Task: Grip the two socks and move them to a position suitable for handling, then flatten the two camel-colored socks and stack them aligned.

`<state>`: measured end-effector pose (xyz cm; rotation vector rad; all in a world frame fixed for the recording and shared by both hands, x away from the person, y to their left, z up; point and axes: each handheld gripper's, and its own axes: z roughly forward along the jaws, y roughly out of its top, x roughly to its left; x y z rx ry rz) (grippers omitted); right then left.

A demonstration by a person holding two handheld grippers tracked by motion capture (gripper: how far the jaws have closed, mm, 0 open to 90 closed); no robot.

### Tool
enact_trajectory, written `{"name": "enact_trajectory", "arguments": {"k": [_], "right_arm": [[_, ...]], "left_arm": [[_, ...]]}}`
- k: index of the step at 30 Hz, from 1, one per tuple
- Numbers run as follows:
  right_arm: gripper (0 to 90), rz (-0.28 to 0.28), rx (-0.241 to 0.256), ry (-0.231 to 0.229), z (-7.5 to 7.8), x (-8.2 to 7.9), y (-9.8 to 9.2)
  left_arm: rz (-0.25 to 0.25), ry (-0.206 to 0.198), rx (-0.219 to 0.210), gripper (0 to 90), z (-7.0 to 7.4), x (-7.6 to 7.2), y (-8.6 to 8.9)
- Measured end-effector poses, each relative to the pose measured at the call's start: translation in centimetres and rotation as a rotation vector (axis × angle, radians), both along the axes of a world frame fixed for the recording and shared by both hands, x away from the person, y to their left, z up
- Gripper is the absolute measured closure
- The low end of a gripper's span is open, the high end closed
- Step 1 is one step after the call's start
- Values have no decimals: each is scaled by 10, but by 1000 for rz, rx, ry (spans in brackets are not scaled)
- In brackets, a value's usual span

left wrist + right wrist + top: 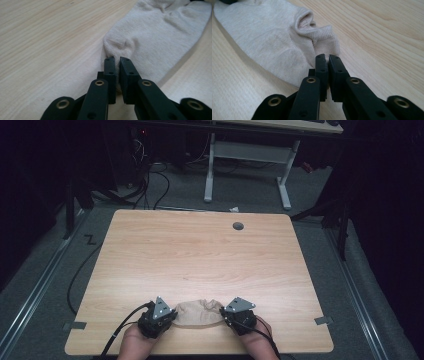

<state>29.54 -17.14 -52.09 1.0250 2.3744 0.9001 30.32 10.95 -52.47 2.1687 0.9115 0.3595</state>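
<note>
A beige ankle sock lies flat on the wooden table near its front edge, between my two grippers. My left gripper is at the sock's left end; in the left gripper view its jaws are shut on the sock's edge. My right gripper is at the sock's right end. In the right gripper view its jaws pinch the sock's ribbed cuff, which stands up in a fold. The sock is slightly bunched in the middle.
A round grey grommet sits near the table's far edge. Beyond the table stands a white desk frame on grey carpet, with black cables on the floor at the far left. Tape tabs mark the front corners.
</note>
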Motion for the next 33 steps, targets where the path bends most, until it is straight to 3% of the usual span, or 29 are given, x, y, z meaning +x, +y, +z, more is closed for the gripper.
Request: {"name": "enact_trajectory", "arguments": {"k": [2, 4, 9, 13, 17, 21, 29, 32, 33], "right_arm": [[859, -1, 3, -6, -1, 3, 3], [856, -10, 8, -8, -1, 6, 4], [833, -24, 30, -2, -2, 12, 3], [737, -30, 62, -30, 2, 9, 0], [700, -64, 115, -80, 11, 5, -11], [677, -83, 129, -106, 14, 5, -20], [631, -123, 141, -108, 12, 10, -30], [612, -134, 140, -115, 11, 11, -35], [605, -141, 142, -118, 10, 12, -37]], "left_arm": [[46, 27, -67, 835, -3, 4, -3], [17, 0, -15, 827, -2, 13, 3], [16, -4, -6, 797, 0, 18, 6], [-1, -37, -5, 715, 8, 17, 10], [12, -77, -41, 641, 18, 16, 15], [21, -96, -43, 601, 22, 16, 21], [89, -118, -67, 537, 28, 27, 47], [118, -100, -80, 505, 31, 30, 62], [127, -89, -102, 498, 31, 29, 69]]}}
